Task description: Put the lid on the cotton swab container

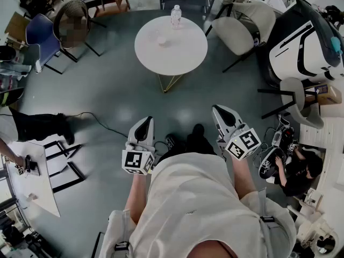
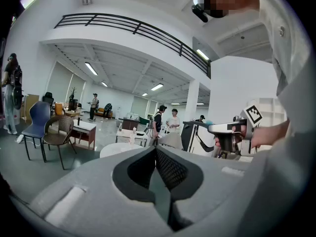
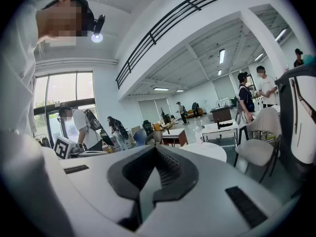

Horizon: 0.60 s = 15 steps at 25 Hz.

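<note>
No lid or cotton swab container can be made out clearly. A small pale object [image 1: 161,40], too blurred to identify, lies on the round white table [image 1: 183,55] ahead of me, beside a clear bottle [image 1: 176,16]. My left gripper [image 1: 144,122] and right gripper [image 1: 219,110] are held at waist height over the grey floor, well short of the table. Both point forward. In the left gripper view the left gripper [image 2: 156,150] has its jaws together with nothing between them. The right gripper [image 3: 156,148] looks the same in its own view.
Chairs ring the round table: beige ones [image 1: 242,31] at the right, a blue one [image 1: 40,34] at the left. A large white machine [image 1: 303,44] stands far right. A person crouches [image 1: 298,171] at the right, by cables. A white table [image 1: 35,184] is at the left.
</note>
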Available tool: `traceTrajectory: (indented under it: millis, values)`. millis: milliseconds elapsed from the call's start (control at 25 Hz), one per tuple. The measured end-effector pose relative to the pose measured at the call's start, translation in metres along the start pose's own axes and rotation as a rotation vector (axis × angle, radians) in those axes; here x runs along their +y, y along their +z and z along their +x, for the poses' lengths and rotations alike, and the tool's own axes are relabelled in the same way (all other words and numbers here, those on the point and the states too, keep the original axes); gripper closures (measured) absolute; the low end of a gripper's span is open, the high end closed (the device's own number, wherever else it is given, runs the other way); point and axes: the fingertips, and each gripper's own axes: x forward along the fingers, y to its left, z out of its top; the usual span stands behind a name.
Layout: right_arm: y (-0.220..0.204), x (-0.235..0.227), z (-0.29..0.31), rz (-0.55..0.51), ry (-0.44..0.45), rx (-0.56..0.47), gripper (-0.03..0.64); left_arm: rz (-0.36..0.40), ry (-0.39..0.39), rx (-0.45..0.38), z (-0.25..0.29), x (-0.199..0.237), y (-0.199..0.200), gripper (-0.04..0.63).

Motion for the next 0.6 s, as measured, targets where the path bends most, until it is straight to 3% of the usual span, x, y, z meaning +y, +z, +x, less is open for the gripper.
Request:
traceTrajectory:
  millis: [600]
  values:
    - [-0.004, 0.007, 0.001, -0.032, 0.004, 0.029, 0.611, 0.001, 0.030, -0.016, -0.008, -0.002, -0.002, 0.584]
